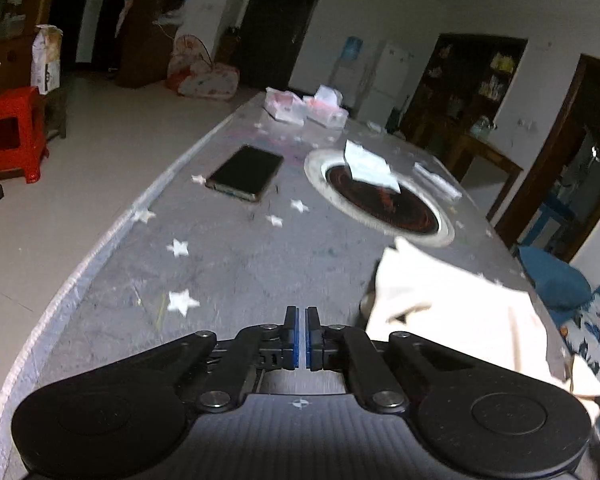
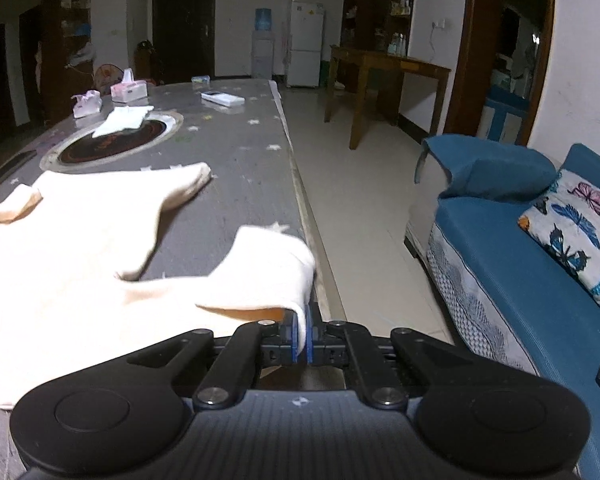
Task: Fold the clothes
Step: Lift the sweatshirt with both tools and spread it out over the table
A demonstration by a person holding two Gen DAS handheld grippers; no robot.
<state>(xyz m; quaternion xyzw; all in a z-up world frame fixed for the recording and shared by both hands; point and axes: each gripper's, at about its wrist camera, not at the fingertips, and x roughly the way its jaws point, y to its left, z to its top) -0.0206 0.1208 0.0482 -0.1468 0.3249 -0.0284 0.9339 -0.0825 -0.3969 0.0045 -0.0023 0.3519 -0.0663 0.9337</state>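
The left gripper point(image 1: 302, 316) hangs over the grey, star-printed tabletop point(image 1: 228, 264) with its jaws together and nothing between them; to its left the floor holds a red stool point(image 1: 16, 132); ahead on the tabletop lies a dark phone point(image 1: 244, 173), then a round dark hob point(image 1: 380, 200) with a small white cloth point(image 1: 370, 166) on its far edge, and two tissue packs point(image 1: 304, 106) stand at the far end; to the right of the jaws the cream garment point(image 1: 452, 308) lies on the tabletop, one edge running off the near side.

In the right wrist view the garment point(image 2: 80, 248) spreads over the near left part of the tabletop point(image 2: 240, 160); one sleeve point(image 2: 188, 180) points away toward the hob point(image 2: 112, 144), flat on the surface; the other sleeve point(image 2: 268, 268) sits by the tabletop's right edge, its end lifted and folded over; the right gripper point(image 2: 302, 320) has its jaws clamped on that sleeve's cuff, the cloth pinched between the blue pads point(image 2: 310, 334); farther off a white remote point(image 2: 223, 98) lies near the far right of the tabletop; right of the tabletop is pale tiled floor, a wooden side table point(image 2: 384, 80), then a blue sofa point(image 2: 520, 264) with a butterfly cushion point(image 2: 576, 228).
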